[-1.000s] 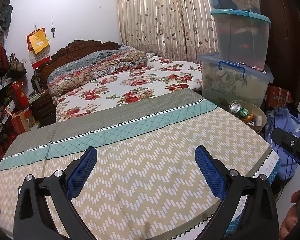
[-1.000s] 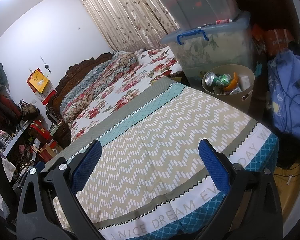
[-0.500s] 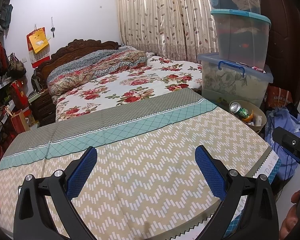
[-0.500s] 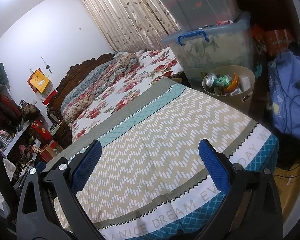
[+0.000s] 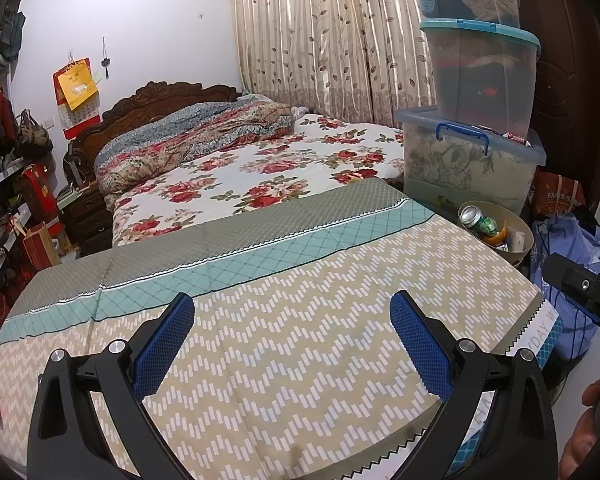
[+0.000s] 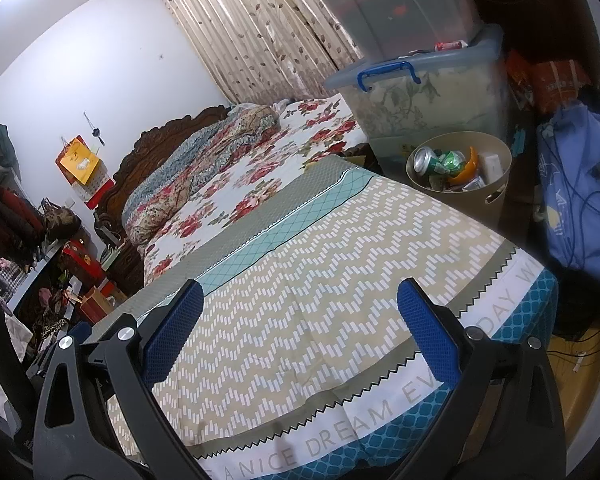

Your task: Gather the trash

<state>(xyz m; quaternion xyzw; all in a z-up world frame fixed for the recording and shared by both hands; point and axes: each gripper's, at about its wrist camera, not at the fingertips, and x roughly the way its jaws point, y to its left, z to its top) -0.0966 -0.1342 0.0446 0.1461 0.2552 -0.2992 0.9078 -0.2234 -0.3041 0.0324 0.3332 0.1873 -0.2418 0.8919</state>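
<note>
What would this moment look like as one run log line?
left hand-held gripper: open, empty | right hand-held gripper: open, empty | both over patterned cloth | trash bin: holds cans, wrappers

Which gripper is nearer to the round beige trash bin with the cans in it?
Right. The right gripper hovers open over the cloth-covered table, with the round beige trash bin just beyond the far right corner. The left gripper, also open, sits further left.

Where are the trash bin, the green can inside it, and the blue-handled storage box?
trash bin (image 6: 496, 192), right wrist view, front wall near the handle slot.
green can (image 6: 452, 160), right wrist view, crumpled green side.
blue-handled storage box (image 6: 432, 96), right wrist view, clear front wall under the lid.
</note>
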